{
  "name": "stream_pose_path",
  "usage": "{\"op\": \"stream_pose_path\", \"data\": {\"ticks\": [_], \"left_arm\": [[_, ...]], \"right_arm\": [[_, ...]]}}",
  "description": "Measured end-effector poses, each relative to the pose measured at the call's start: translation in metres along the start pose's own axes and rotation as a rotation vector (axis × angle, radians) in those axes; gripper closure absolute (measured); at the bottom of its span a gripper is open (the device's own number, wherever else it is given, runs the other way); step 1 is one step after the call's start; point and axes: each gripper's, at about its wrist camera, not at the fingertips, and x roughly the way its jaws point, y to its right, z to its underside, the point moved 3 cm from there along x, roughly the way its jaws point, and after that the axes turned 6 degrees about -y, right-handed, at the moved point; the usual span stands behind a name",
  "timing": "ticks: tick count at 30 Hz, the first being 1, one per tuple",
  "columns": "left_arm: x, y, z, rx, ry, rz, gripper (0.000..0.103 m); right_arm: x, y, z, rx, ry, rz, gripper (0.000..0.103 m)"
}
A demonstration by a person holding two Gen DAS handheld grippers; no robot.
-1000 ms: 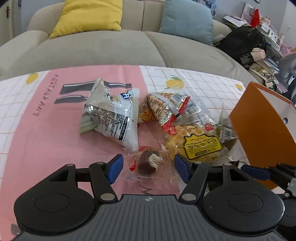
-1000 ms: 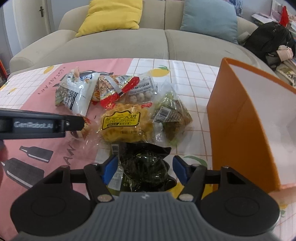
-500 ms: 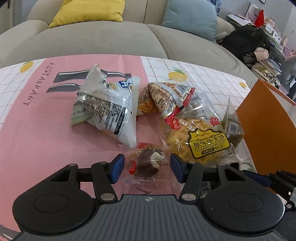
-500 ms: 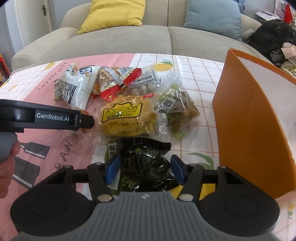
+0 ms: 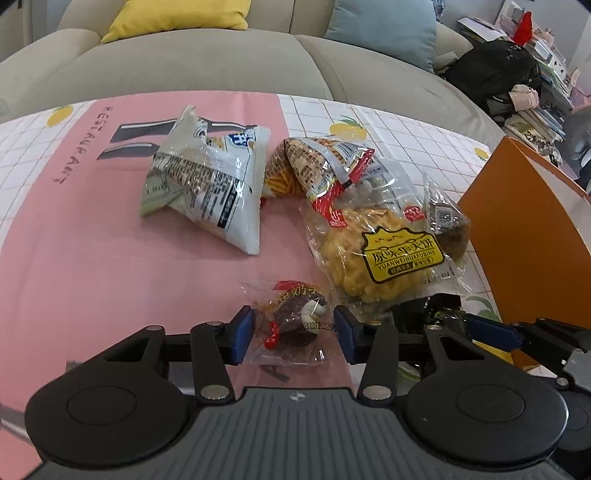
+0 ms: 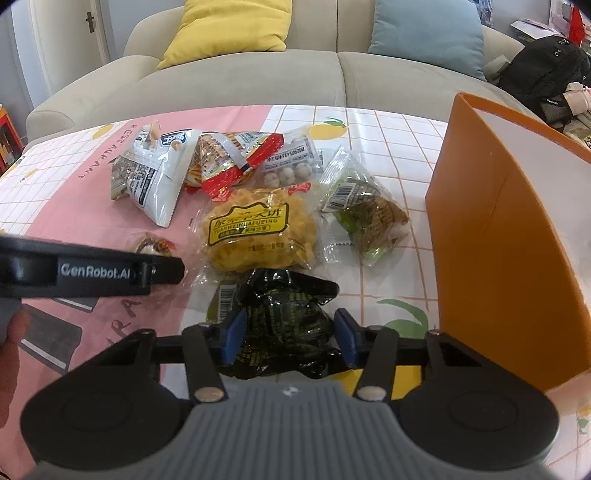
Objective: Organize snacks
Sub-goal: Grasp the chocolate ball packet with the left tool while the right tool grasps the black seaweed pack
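Several snack packs lie on the table. My left gripper [image 5: 294, 335] is open, its blue pads on either side of a small clear pack with a brown cake [image 5: 295, 323], close to it. My right gripper [image 6: 287, 338] is open around a black crinkled snack bag [image 6: 282, 325]. Beyond lie a yellow biscuit pack [image 6: 255, 229], a white bag [image 5: 210, 184], a red and orange pack [image 5: 317, 166], a pack of white balls [image 6: 288, 166] and a green pack [image 6: 365, 210]. An orange box [image 6: 491, 254] stands open on the right.
The table has a pink and white grid cloth [image 5: 92, 258]. A grey sofa [image 5: 221, 62] with a yellow cushion [image 6: 229, 29] and a blue cushion [image 6: 428, 33] stands behind it. The left gripper's side arm [image 6: 92, 271] crosses the right wrist view.
Both grippers have moved forward and down over their packs. The left jaws have narrowed around the brown cake pack; the right jaws have narrowed slightly around the black bag.
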Motion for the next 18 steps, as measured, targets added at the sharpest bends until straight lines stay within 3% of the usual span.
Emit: {"op": "stream_pose_path", "data": {"ticks": [5,18], "left_arm": [[-0.008,-0.001,0.009,-0.047,-0.009,0.009,0.055],[-0.051,0.009,0.033,-0.126,0.040,0.037,0.056]], "right_arm": [[-0.005,0.001,0.001,0.019,-0.017,-0.012,0.057],[-0.050,-0.013,0.011,-0.019,0.041,-0.019,0.058]]}}
